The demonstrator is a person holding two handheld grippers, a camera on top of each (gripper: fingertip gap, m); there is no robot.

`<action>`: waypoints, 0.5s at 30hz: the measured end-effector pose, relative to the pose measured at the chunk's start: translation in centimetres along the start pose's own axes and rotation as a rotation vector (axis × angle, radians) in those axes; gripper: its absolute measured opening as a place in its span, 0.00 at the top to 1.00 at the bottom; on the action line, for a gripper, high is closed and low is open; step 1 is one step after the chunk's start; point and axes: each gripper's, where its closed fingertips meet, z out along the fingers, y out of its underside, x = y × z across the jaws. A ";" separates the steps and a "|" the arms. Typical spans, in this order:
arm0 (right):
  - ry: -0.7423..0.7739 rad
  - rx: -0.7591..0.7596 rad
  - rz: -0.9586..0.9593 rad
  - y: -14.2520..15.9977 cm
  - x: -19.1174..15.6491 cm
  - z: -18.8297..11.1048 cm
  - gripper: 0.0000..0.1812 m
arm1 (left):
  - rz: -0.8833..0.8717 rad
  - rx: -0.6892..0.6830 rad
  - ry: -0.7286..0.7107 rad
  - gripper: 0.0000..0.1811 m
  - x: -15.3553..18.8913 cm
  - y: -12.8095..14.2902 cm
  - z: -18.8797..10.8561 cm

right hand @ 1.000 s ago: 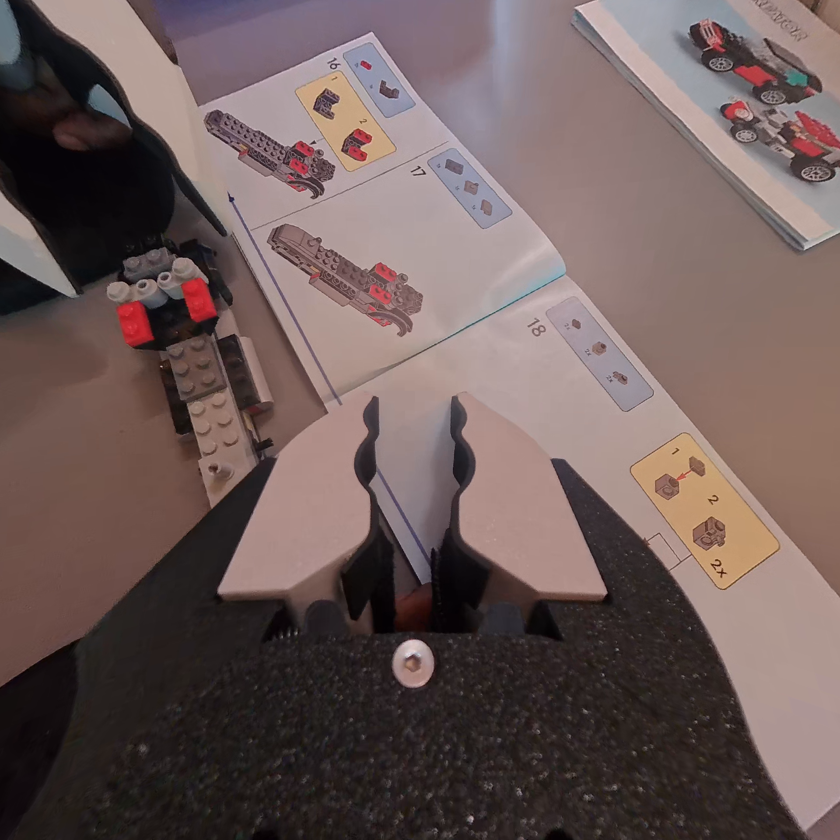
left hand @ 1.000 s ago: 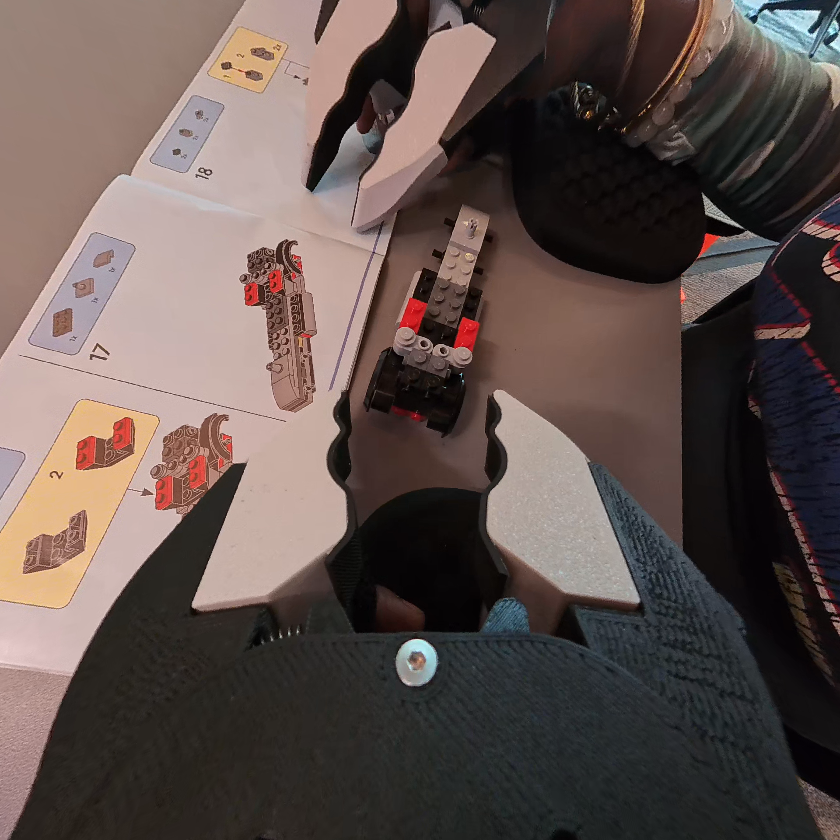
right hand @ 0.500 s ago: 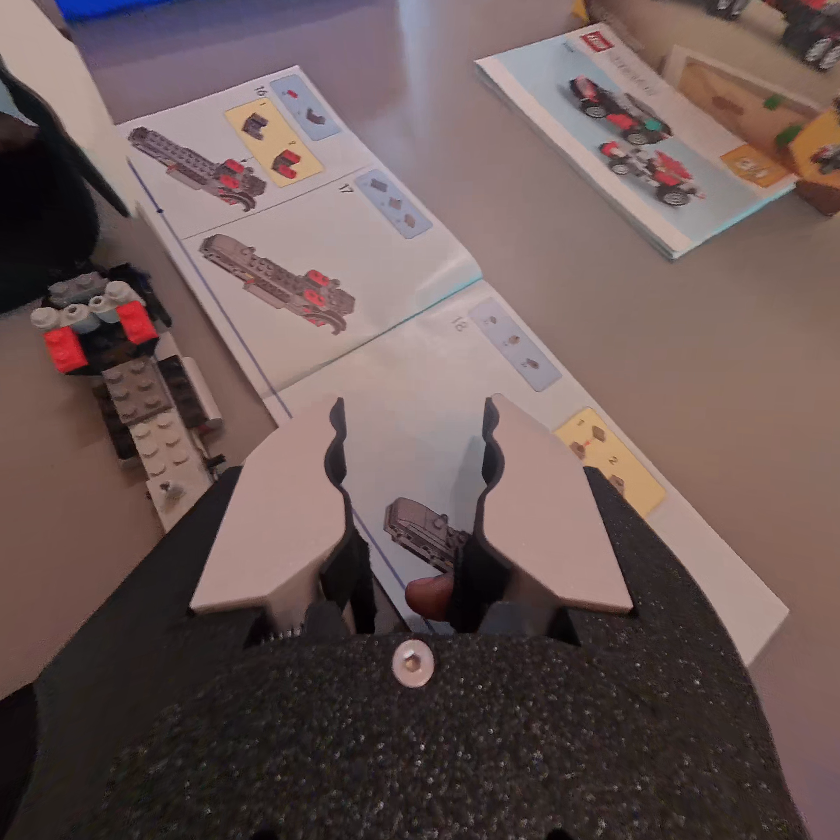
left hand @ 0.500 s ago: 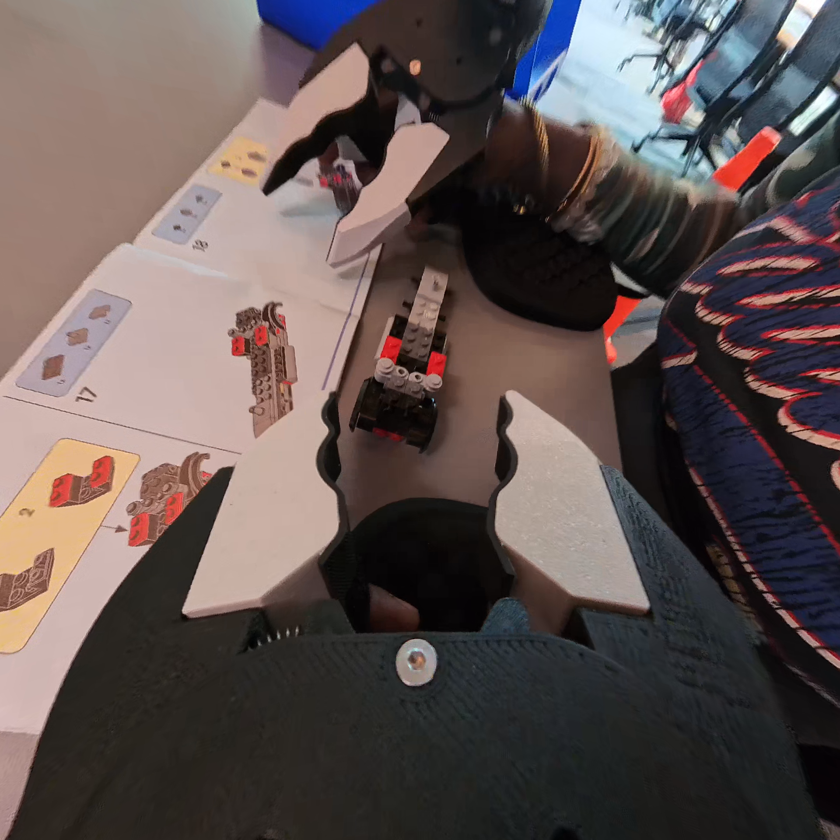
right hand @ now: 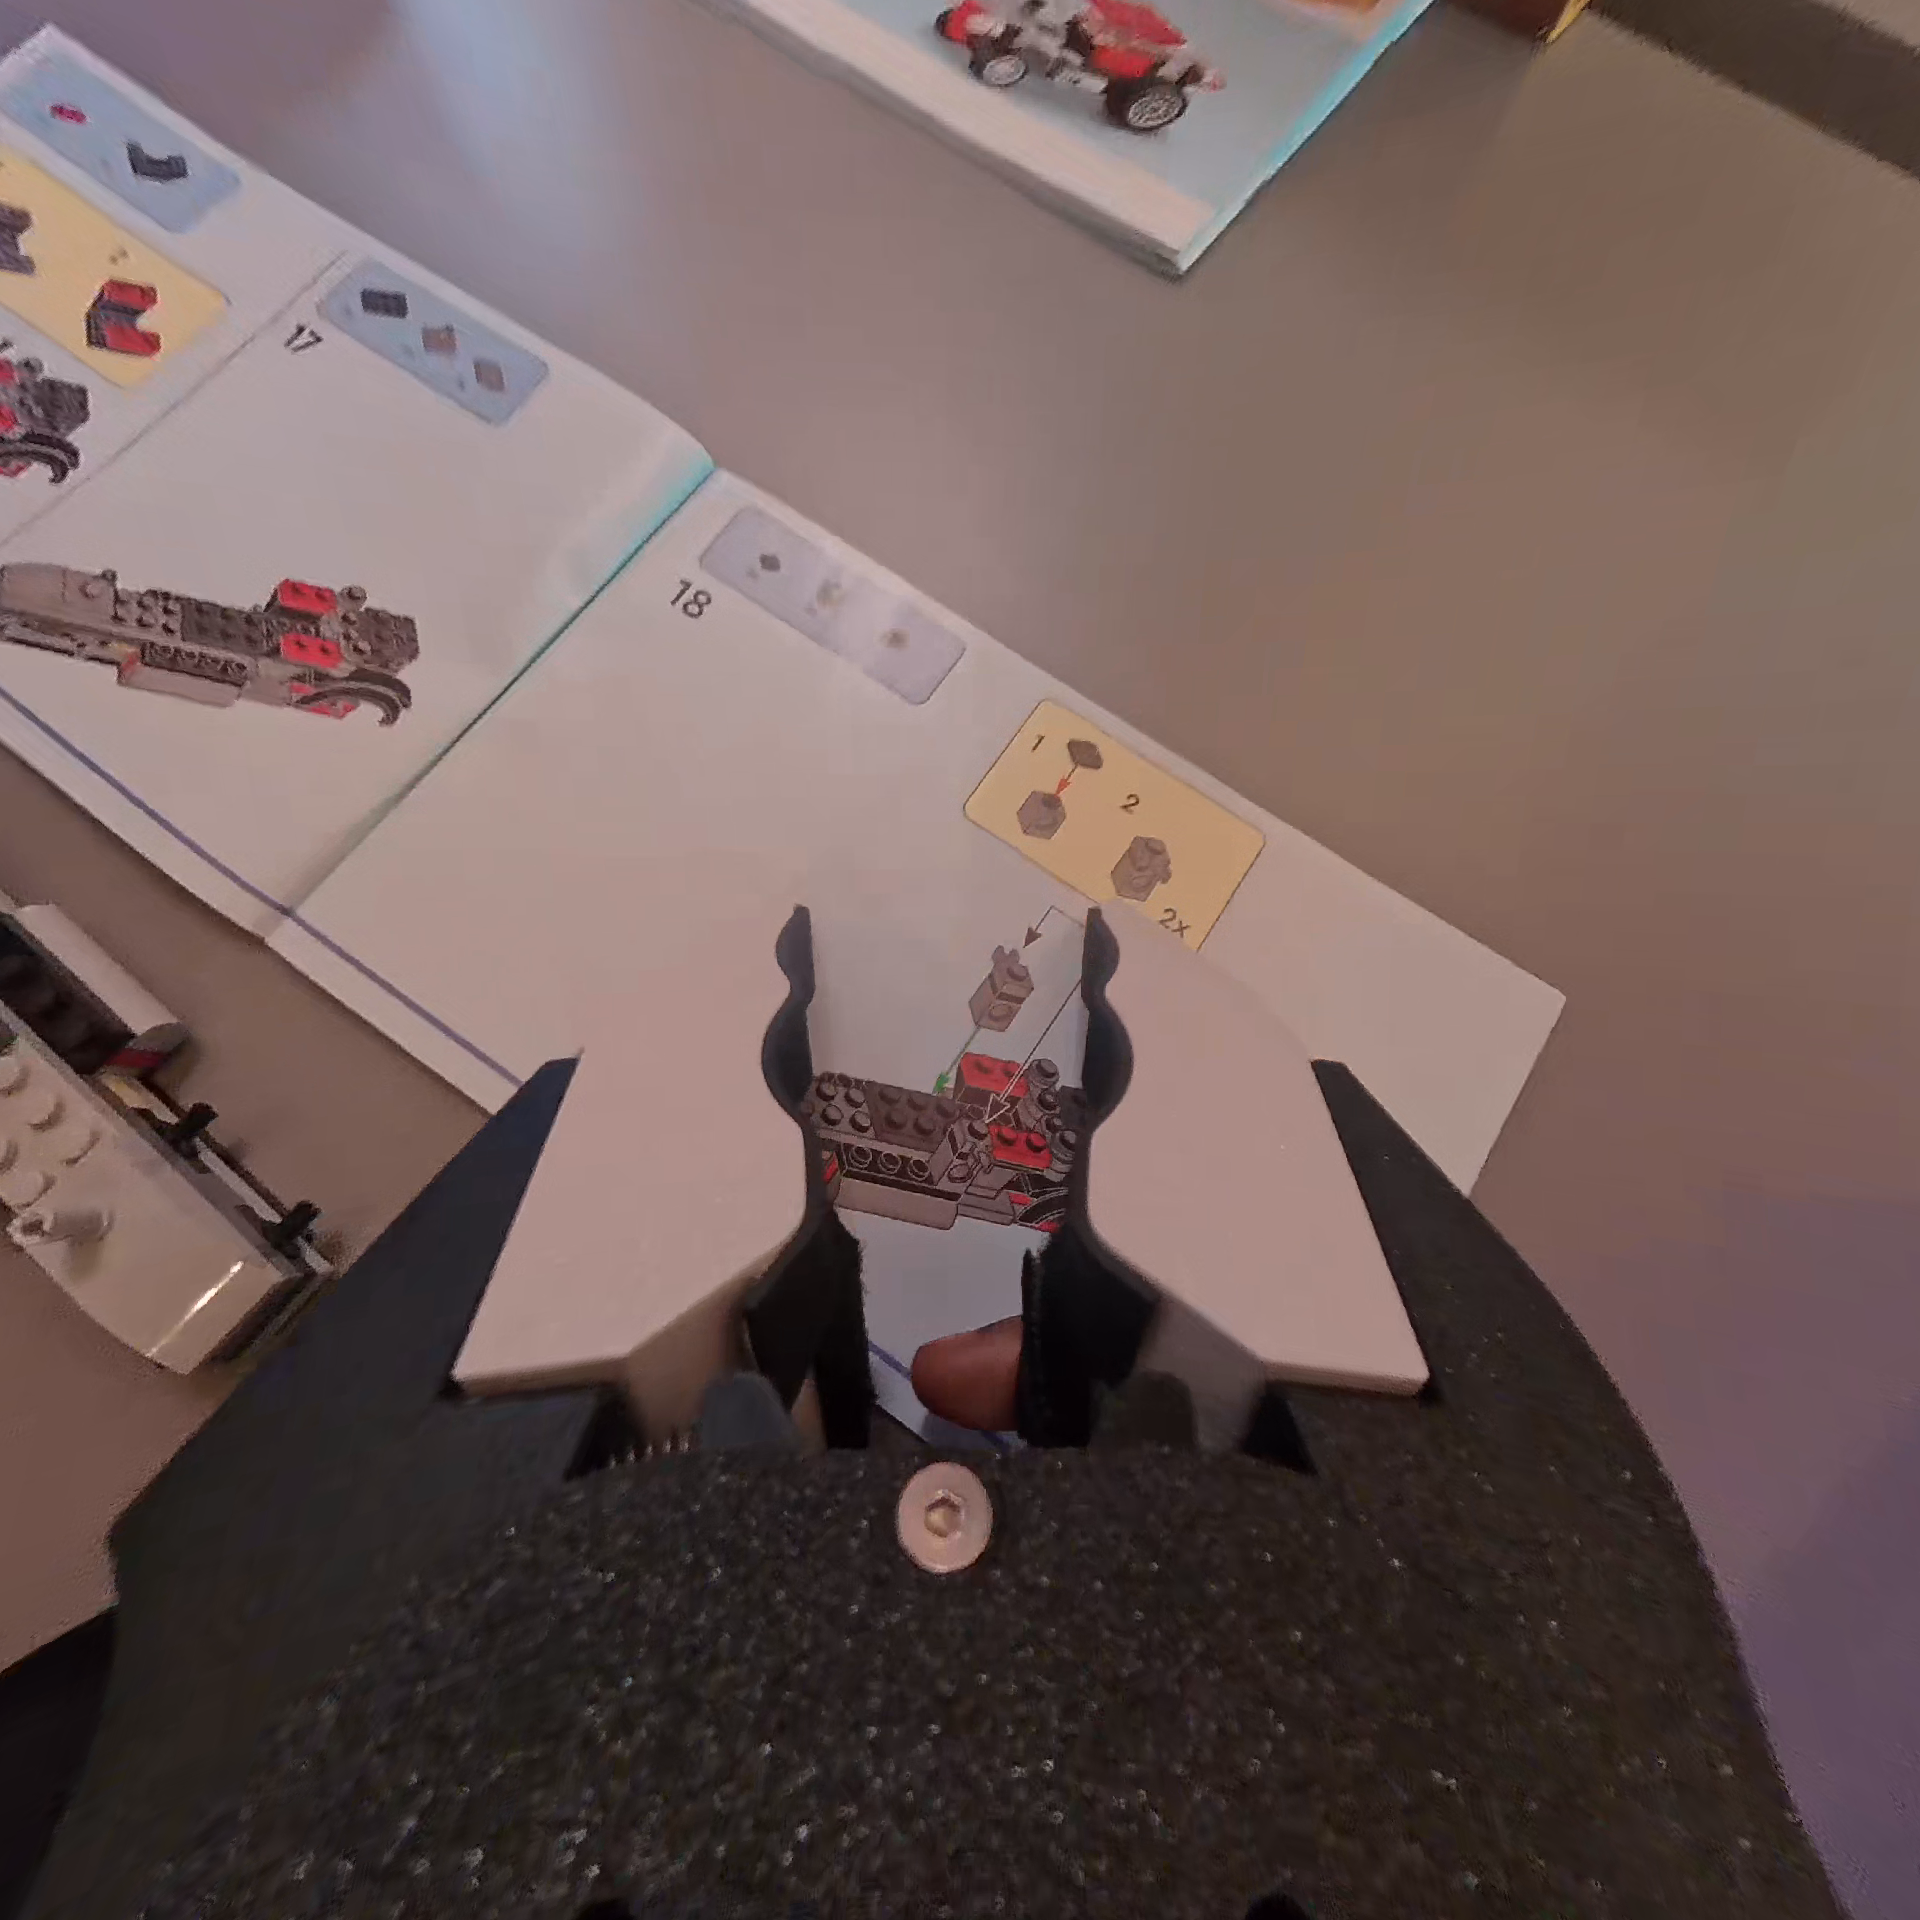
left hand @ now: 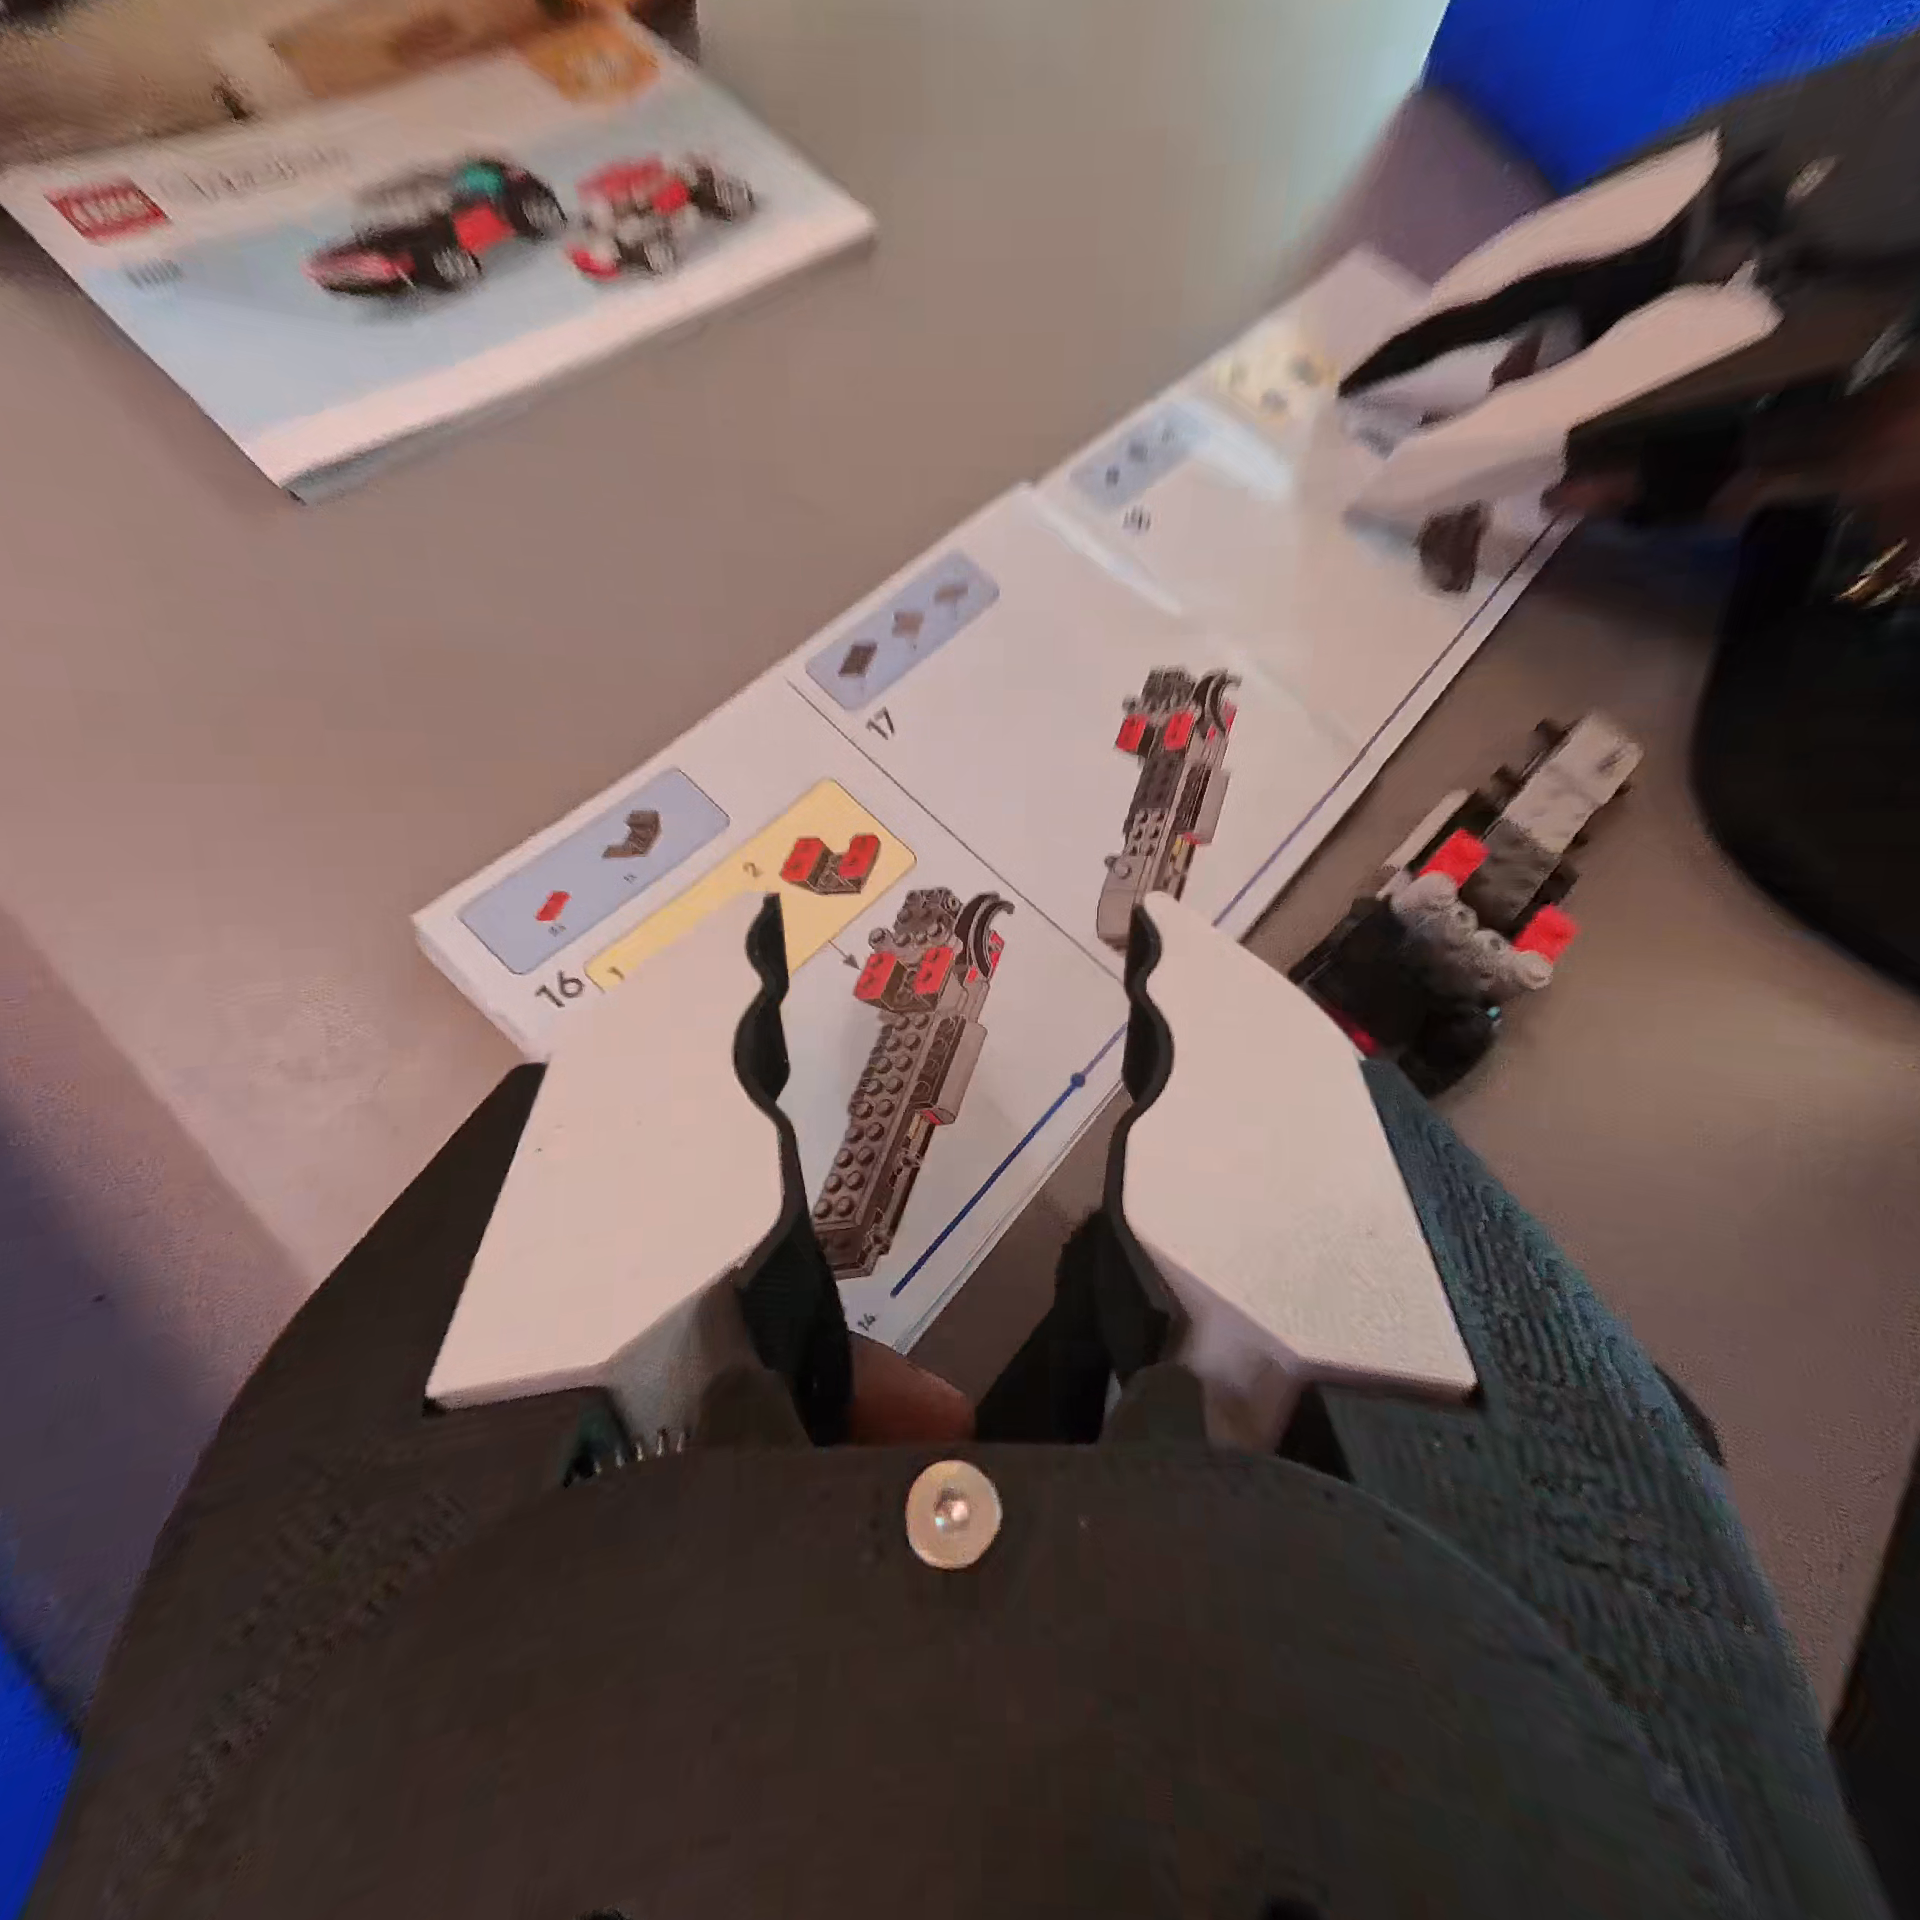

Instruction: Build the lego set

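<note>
Partly built lego model [left hand: 1455, 914] beside the open instruction booklet [right hand: 644, 831] on the tabletop [left hand: 312, 727]; both claws, left [left hand: 951, 925] and right [right hand: 940, 925], released and empty, many steps evidently remaining.

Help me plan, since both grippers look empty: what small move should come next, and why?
Probably swing the left gripper right, back toward the half-built model. Both it and the right gripper are open, holding nothing, over the open instruction booklet; no loose bricks show, and the model sits untouched beside the page.
</note>
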 end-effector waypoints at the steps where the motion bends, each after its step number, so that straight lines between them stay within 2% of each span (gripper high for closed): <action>1: -0.010 0.000 0.001 0.0 -0.1 0.1 0.73 | 0.015 -0.045 -0.010 0.66 0.0 0.5 0.5; 9: -0.024 0.046 0.010 -0.6 -0.5 0.7 0.74 | 0.010 -0.231 -0.063 0.67 -0.7 2.8 1.9; 11: -0.063 0.051 -0.011 -0.8 -1.0 0.6 0.70 | 0.018 -0.240 -0.102 0.69 -1.2 2.8 2.0; 15: 0.076 0.232 0.018 -3.2 1.9 -2.5 0.76 | 0.057 -0.249 -0.143 0.70 -1.4 3.0 2.1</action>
